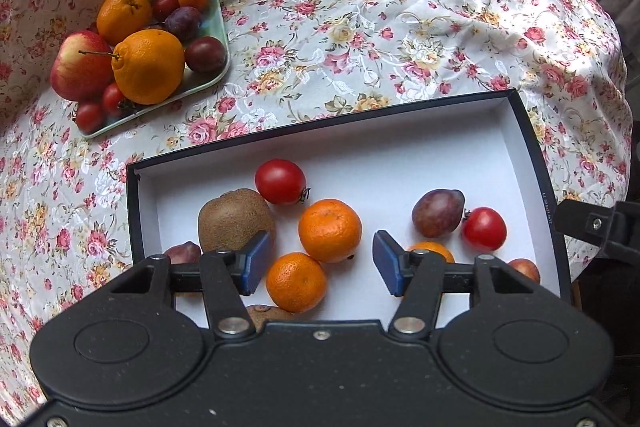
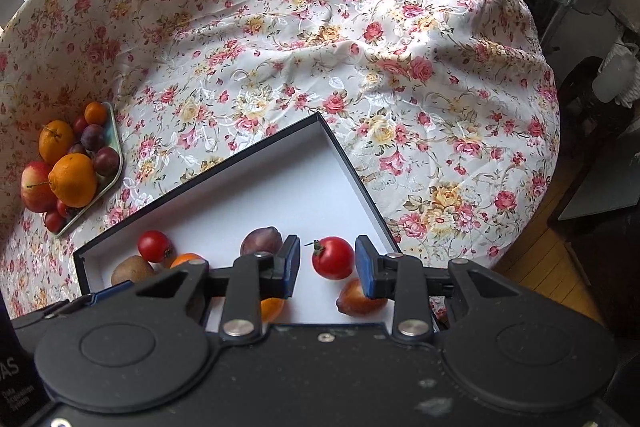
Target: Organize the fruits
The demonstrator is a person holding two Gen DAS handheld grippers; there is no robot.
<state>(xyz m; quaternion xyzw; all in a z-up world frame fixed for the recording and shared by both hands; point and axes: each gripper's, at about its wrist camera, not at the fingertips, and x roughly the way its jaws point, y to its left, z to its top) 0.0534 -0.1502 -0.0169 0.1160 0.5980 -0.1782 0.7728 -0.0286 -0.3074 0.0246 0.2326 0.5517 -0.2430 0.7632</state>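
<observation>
Two mandarins [image 1: 312, 255] only in left view.

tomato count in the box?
2 in view. One tomato sits near the box back wall beside the kiwi; the other tomato lies right of the plum. The grippers may hide more.
</observation>
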